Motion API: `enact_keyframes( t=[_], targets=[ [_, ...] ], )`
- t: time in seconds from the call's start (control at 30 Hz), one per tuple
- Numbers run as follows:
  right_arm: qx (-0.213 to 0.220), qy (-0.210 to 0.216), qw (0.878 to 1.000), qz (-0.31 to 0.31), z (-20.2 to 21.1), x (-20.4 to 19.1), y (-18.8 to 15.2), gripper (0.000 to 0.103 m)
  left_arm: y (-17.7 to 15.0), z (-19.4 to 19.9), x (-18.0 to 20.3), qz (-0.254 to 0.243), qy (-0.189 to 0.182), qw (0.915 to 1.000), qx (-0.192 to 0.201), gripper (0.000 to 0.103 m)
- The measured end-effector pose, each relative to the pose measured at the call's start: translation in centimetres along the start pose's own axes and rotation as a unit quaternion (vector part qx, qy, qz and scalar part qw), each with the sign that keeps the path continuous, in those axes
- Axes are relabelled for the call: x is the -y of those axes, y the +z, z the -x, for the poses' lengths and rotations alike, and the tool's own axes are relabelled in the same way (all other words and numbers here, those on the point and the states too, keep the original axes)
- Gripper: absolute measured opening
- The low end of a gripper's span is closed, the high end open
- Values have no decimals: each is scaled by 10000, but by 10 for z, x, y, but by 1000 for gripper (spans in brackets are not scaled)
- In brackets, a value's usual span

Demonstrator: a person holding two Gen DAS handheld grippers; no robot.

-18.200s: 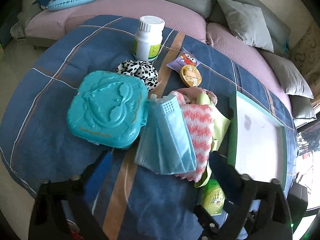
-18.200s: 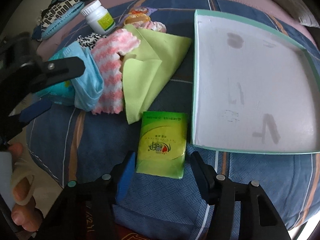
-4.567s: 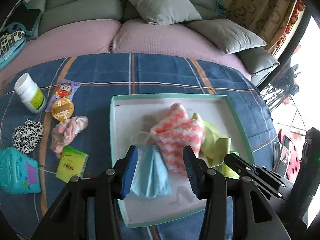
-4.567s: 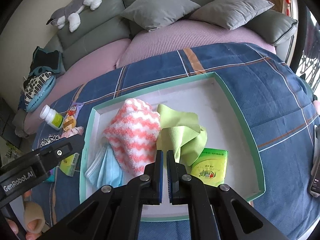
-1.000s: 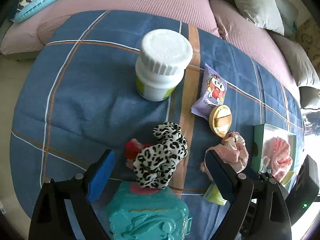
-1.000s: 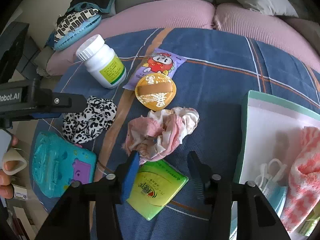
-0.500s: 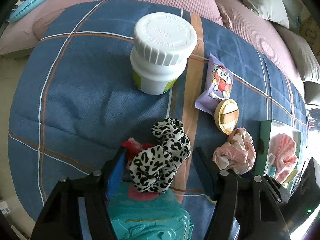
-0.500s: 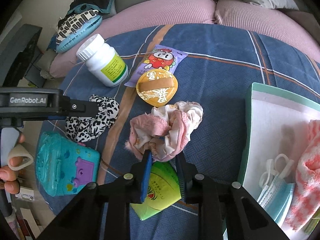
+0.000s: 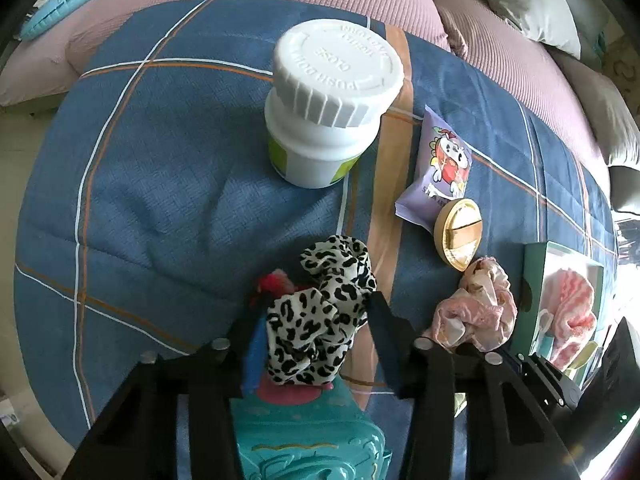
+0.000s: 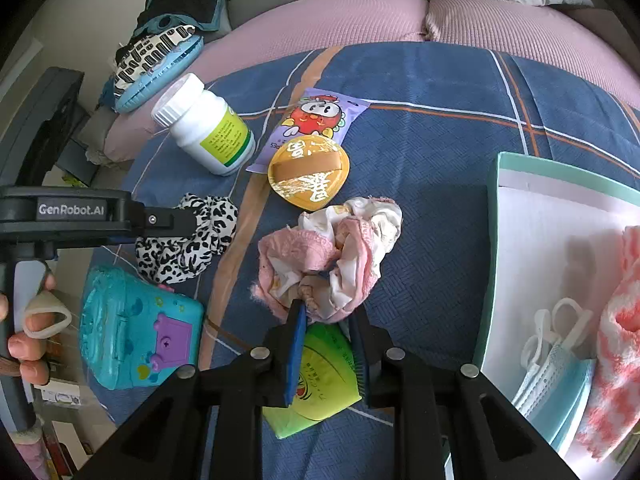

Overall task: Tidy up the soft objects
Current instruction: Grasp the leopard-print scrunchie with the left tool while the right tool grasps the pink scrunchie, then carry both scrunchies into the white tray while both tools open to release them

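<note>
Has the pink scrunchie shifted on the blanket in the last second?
No. In the right wrist view the pink scrunchie still lies just below the round gold packet; only the right gripper has closed in on its near edge.

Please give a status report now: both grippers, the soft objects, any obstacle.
Left gripper jaws around leopard scrunchie, not yet shut. Right gripper jaws pinching pink scrunchie. Teal toy case close beside leopard scrunchie.

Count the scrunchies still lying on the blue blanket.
2. The leopard-print scrunchie sits between the left hand-held gripper fingers, beside the teal case. The pink scrunchie lies near the tray, at the right hand-held gripper. Others may be hidden.
</note>
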State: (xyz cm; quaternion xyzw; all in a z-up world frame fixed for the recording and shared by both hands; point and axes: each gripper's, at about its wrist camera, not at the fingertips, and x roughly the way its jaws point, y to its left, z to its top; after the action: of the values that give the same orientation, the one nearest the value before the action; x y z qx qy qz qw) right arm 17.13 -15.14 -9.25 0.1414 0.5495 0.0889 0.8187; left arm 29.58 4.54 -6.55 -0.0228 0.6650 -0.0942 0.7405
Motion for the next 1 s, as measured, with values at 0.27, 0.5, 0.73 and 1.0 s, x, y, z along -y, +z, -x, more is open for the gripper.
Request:
enact_keyframes(
  t=[0.27,0.5,0.73,1.0],
  targets=[
    [95,60,9999,-97,6,5,1,9,-15,11,-8,119,-109,9998,145,30],
    [175,116,9997,-156,11,11,3,6,-26,18,-18,202,-200,9992,263,27],
    [347,197,9991,-154,25,13,4,6,-30,34,-21,259,-204,9984,456,24],
    [576,265,9979,-135,42,9,3,6,-32,57,-20,306,-223,9964,757,24]
  ],
)
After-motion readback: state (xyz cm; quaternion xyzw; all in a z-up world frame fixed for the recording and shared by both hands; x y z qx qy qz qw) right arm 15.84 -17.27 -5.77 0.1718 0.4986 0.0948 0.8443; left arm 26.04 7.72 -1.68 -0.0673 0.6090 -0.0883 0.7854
